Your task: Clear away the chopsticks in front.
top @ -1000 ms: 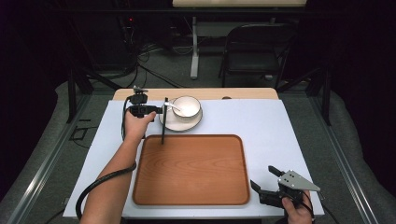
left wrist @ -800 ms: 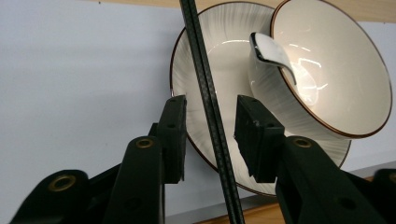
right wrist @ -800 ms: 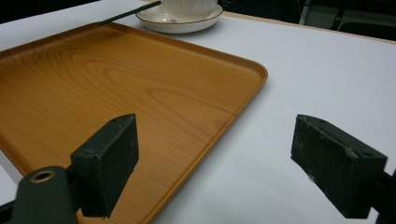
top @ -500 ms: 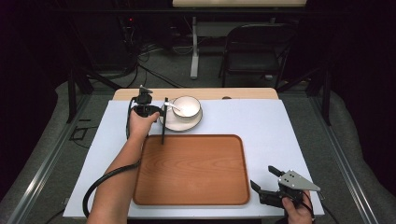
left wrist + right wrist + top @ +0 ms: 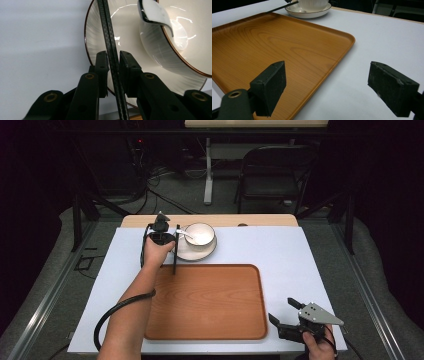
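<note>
A white bowl (image 5: 200, 233) holding a white spoon (image 5: 183, 234) stands on a white saucer (image 5: 192, 253) at the far side of the table. A thin black stick (image 5: 175, 260) runs from the saucer's left rim toward the wooden tray (image 5: 210, 302). My left gripper (image 5: 172, 241) is at the saucer's left edge. In the left gripper view its pads (image 5: 102, 71) are shut on the stick (image 5: 110, 42), with the saucer (image 5: 96, 37), bowl (image 5: 160, 55) and spoon (image 5: 153, 11) just beyond. My right gripper (image 5: 286, 316) is open by the tray's near right corner, holding nothing.
In the right gripper view the open right gripper (image 5: 332, 87) straddles the tray's rim (image 5: 348, 43) and the white table cover (image 5: 387, 37). A chair (image 5: 272, 175) and table legs stand on the floor beyond the table.
My left gripper has shifted slightly right, closer to the stick and saucer. The right gripper has stayed where it was.
</note>
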Tool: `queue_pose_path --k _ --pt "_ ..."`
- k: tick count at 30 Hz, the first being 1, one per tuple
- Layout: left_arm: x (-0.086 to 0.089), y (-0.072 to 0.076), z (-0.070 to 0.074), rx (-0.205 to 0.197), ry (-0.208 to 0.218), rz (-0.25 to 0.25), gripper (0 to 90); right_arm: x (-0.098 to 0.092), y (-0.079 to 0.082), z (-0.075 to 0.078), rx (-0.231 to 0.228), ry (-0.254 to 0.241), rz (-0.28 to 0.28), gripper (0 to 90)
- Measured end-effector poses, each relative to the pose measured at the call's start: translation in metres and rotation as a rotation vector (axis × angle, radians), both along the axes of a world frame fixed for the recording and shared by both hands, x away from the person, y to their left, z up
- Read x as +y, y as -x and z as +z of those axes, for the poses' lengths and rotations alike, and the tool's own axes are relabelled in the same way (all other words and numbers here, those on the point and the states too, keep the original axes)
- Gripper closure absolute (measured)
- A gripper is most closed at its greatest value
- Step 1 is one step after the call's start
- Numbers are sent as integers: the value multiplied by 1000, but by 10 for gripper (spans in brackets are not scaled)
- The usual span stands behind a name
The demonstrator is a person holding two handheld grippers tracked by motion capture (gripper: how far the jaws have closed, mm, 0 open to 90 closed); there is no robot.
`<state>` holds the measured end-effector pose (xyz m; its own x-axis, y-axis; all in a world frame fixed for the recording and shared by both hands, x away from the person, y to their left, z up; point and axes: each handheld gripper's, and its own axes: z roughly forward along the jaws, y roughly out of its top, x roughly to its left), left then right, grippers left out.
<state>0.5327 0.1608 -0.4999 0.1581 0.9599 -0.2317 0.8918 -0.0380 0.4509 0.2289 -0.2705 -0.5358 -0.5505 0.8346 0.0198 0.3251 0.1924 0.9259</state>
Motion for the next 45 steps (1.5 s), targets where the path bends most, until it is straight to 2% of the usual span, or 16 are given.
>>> queue_pose_path --k 7,13,22,30,35,38,45 --pt "0 -3 0 13 -7 6 797 0 1 0 -1 -3 -1 146" --pt "1 -6 -1 45 11 8 810 0 1 0 -2 0 -1 146" --pt "1 -11 -4 66 15 21 823 -1 1 0 -5 0 -1 146" --pt "1 -16 -6 127 32 53 849 -1 1 0 -6 0 0 146" --pt "2 -17 -6 134 40 67 859 -1 1 0 -5 0 1 146" --pt "4 -16 -4 125 46 77 859 -1 1 0 -7 -1 0 146" --pt "14 -6 10 110 64 88 859 -1 0 0 2 -7 -2 146"
